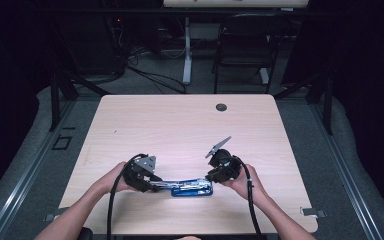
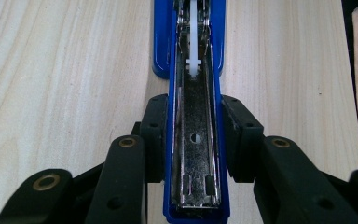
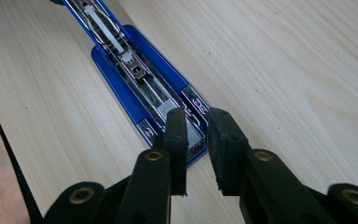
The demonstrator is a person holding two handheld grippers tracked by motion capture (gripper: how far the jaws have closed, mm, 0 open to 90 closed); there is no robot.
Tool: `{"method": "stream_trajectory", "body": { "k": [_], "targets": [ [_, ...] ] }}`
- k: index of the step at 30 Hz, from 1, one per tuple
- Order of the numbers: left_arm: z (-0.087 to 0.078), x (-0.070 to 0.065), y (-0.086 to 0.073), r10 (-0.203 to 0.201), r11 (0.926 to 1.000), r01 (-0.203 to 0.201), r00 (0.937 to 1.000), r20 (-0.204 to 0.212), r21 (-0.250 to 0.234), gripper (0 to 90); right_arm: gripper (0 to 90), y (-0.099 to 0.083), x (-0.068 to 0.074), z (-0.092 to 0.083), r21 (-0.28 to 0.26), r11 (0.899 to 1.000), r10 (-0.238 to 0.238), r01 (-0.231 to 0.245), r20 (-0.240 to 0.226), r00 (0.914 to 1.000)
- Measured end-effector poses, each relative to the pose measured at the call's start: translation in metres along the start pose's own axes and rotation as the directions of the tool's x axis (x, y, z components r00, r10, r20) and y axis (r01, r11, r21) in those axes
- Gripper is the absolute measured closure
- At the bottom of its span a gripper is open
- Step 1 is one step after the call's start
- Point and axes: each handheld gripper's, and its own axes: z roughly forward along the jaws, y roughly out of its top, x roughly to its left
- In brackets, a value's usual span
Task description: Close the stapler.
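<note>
A blue stapler (image 1: 192, 189) lies swung open flat near the table's front edge. Its metal staple channel (image 2: 196, 140) faces up. My left gripper (image 1: 157, 186) is shut on the stapler's raised arm, with the black pads (image 2: 156, 135) pressing on both blue sides in the left gripper view (image 2: 195, 105). My right gripper (image 1: 211, 176) is at the stapler's other end (image 3: 135, 79). There its jaws (image 3: 196, 114) stand close together with a narrow gap over the tip of the base. Grey metal shows in that gap. Whether the pads press on it I cannot tell.
The pale wooden table (image 1: 180, 125) has a round cable hole (image 1: 221, 107) near its far edge. A dark chair (image 1: 245, 45) and a desk leg (image 1: 187, 50) stand beyond the table. Both of the person's forearms come in from the front edge.
</note>
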Motion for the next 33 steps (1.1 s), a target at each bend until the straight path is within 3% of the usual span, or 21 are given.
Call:
{"method": "stream_trajectory", "body": {
  "k": [1, 2, 4, 6, 7, 13, 15, 16, 20, 33],
  "targets": [
    [0.000, 0.000, 0.000, -0.001, 1.0000, 0.001, 1.0000, -0.008, -0.003, 65.4, 78.2, 0.000, 0.000, 0.000, 0.000, 1.000, 0.000, 0.000, 0.000, 1.0000],
    [-0.001, 0.000, 0.001, 0.003, 1.0000, -0.003, 0.9999, 0.010, 0.005, 65.4, 78.6, 0.000, 0.000, 0.000, -0.003, 1.000, 0.000, 0.000, -0.001, 1.0000],
    [-0.001, -0.001, 0.001, 0.003, 1.0000, -0.003, 0.9999, -0.010, -0.008, 65.4, 78.6, 0.001, 0.001, 0.000, -0.004, 1.000, -0.007, 0.007, -0.003, 1.0000],
    [-0.003, 0.000, 0.002, 0.006, 1.0000, -0.006, 1.0000, 0.007, 0.005, 65.4, 78.5, 0.001, 0.002, 0.001, -0.005, 1.000, -0.007, 0.007, -0.006, 1.0000],
    [-0.002, -0.001, 0.002, 0.004, 1.0000, -0.004, 0.9999, -0.010, -0.005, 65.4, 78.4, 0.001, 0.002, 0.001, -0.005, 1.000, -0.005, 0.005, -0.011, 0.9999],
    [-0.003, -0.004, 0.004, 0.007, 1.0000, -0.006, 0.9998, -0.018, 0.004, 65.3, 78.7, 0.003, 0.003, 0.002, -0.009, 1.000, -0.010, 0.010, -0.014, 0.9998],
    [-0.005, -0.003, 0.006, 0.012, 0.9997, -0.012, 0.9999, -0.001, 0.019, 65.3, 78.9, 0.004, 0.004, 0.003, -0.022, 1.000, -0.013, 0.012, -0.019, 0.9997],
    [-0.005, -0.004, 0.007, 0.012, 0.9999, -0.011, 0.9996, -0.026, 0.013, 65.3, 78.8, 0.005, 0.005, 0.003, -0.030, 1.000, -0.007, 0.006, -0.018, 0.9998],
    [-0.007, -0.003, 0.008, 0.004, 1.0000, -0.004, 1.0000, 0.000, 0.007, 65.2, 78.6, 0.009, 0.008, 0.005, -0.023, 1.000, -0.019, 0.019, -0.025, 0.9995],
    [-0.007, -0.006, 0.006, -0.028, 0.9995, 0.029, 0.9992, -0.026, 0.012, 63.3, 79.7, 0.017, 0.016, 0.015, -0.006, 0.999, -0.049, 0.049, -0.048, 0.9976]
  ]
}}
